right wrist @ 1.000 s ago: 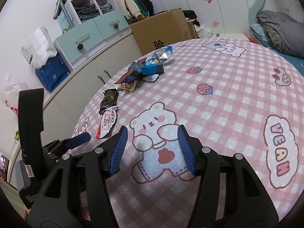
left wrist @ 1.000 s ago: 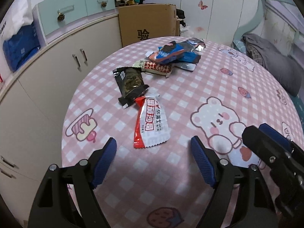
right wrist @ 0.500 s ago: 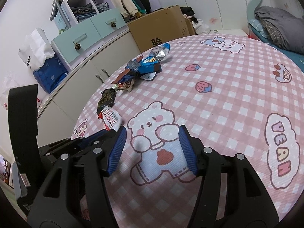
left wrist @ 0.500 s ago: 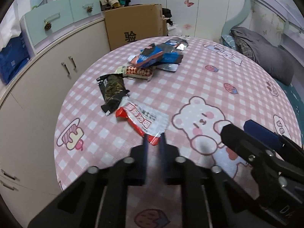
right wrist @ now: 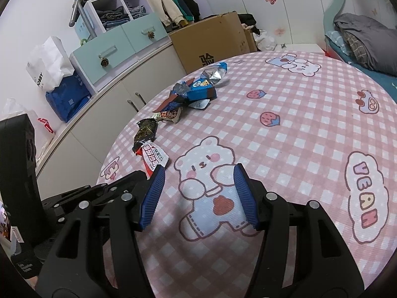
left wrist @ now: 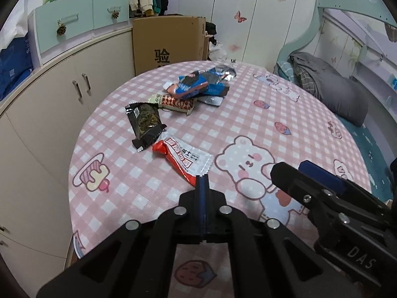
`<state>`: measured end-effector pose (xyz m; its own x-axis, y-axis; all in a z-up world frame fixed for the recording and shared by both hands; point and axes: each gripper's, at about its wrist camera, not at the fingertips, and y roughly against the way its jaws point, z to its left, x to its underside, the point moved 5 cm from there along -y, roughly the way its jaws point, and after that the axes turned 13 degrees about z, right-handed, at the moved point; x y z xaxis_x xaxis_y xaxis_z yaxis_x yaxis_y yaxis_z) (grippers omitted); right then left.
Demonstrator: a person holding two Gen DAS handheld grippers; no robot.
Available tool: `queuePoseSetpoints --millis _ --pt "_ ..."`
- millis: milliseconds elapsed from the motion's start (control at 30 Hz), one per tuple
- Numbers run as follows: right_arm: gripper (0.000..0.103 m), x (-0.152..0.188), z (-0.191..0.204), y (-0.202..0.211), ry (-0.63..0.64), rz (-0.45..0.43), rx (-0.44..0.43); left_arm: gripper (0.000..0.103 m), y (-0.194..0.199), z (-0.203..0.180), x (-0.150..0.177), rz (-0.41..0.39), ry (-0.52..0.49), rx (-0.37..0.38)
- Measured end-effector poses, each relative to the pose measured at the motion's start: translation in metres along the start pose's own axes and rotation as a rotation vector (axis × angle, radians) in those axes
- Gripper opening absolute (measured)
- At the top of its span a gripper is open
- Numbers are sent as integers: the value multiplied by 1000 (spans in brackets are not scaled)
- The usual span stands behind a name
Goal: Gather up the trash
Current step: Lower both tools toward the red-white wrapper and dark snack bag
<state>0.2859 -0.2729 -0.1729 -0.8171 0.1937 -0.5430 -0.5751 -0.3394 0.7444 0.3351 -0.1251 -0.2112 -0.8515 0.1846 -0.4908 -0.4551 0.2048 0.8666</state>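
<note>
Free bench point(right wrist: 310, 129) surface is offered across the centre and right edge. The left edge is obstructed by a line of wrappers point(left wrist: 148, 121), ending in a heap point(left wrist: 201, 87) at the far edge. A cardboard box point(left wrist: 168, 42) is stood beyond that edge.

Your trash on the pink checked table point(left wrist: 248, 129), nearest first:
- Red-and-white plastic snack wrapper point(left wrist: 184, 160), flat, its near corner pinched in your left hand-held gripper point(left wrist: 202, 180).
- Black foil packet with green print point(left wrist: 145, 123), flat, touching the red wrapper's far end.
- Red-and-white checked wrapper point(left wrist: 177, 103), just beyond.
- Pile of blue, orange and silver crumpled wrappers point(left wrist: 201, 85), farthest, overlapping.
</note>
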Motion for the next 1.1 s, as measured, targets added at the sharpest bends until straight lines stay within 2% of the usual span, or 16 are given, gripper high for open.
queuePoseSetpoints --millis 1100 --pt "61 5 -14 24 -21 -25 7 0 31 18 4 -64 76 9"
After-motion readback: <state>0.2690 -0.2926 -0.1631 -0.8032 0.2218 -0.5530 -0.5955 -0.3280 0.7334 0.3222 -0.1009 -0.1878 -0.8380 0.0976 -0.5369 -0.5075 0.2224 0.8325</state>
